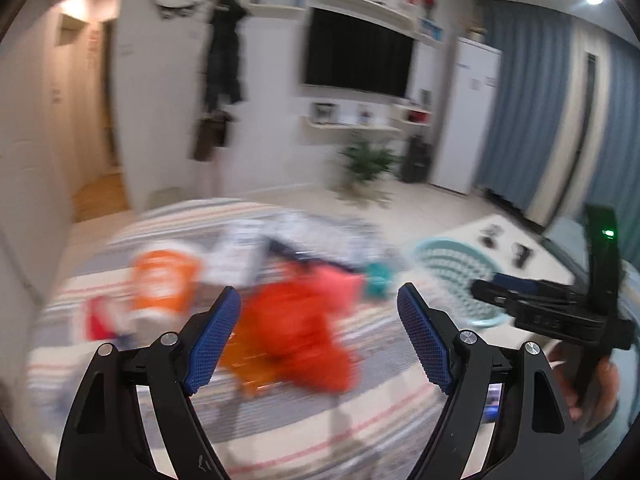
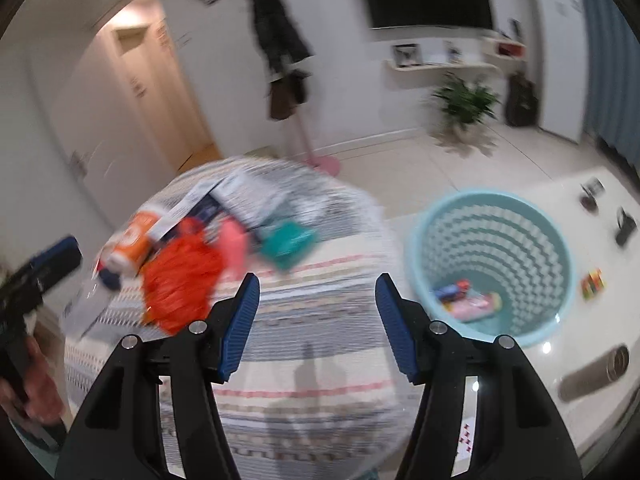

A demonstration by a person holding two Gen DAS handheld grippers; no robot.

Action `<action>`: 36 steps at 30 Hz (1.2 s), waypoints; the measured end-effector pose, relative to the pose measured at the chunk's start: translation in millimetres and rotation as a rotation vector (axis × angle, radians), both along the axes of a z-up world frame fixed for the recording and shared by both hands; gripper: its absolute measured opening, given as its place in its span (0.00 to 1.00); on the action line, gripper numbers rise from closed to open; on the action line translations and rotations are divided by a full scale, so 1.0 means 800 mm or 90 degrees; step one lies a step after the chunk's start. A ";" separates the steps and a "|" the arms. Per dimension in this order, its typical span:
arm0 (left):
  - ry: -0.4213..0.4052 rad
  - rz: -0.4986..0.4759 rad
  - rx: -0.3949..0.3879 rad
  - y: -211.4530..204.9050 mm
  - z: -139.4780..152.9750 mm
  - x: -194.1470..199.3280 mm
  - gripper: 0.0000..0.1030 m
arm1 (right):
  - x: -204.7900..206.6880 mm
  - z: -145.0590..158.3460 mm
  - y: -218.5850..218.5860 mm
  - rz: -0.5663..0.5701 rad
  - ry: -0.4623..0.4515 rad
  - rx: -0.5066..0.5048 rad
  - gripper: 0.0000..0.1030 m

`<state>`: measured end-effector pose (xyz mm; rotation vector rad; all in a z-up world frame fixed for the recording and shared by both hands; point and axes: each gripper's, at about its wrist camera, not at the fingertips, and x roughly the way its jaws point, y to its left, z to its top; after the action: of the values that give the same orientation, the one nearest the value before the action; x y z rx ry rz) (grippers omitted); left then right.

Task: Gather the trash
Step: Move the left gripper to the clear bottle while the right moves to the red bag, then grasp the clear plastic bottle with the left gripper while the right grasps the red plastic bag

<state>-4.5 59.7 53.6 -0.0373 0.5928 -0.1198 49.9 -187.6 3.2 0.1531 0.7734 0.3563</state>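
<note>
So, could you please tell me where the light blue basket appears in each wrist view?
Left wrist: the light blue basket sits right of centre, beyond the right finger, partly hidden by the other gripper.
Right wrist: it stands at centre right, with some trash already inside.
Shared landmark: the orange-red bag on the striped cloth.

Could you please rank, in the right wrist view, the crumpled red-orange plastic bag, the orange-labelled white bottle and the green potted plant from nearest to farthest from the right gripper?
From the right gripper:
1. Crumpled red-orange plastic bag, on the striped cloth just left of the fingers.
2. Orange-labelled white bottle, farther left, behind the bag.
3. Green potted plant, on the floor by the far wall.
</note>
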 end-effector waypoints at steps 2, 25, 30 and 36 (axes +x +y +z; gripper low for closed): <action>0.002 0.054 0.012 0.048 -0.001 -0.018 0.78 | 0.000 -0.004 0.033 0.027 0.004 -0.009 0.60; 0.177 0.102 -0.095 0.232 -0.089 -0.041 0.79 | 0.041 -0.054 0.180 0.104 0.026 -0.011 0.71; 0.196 0.076 -0.075 0.193 -0.094 -0.037 0.79 | 0.048 -0.060 0.186 0.118 0.046 0.001 0.71; 0.221 0.114 -0.057 0.182 -0.110 -0.002 0.75 | 0.052 -0.069 0.197 0.142 0.068 0.004 0.70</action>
<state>-5.9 205.1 -34.6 -0.2014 0.9279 0.0362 91.2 -29.9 -52.1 0.0920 0.8980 0.5659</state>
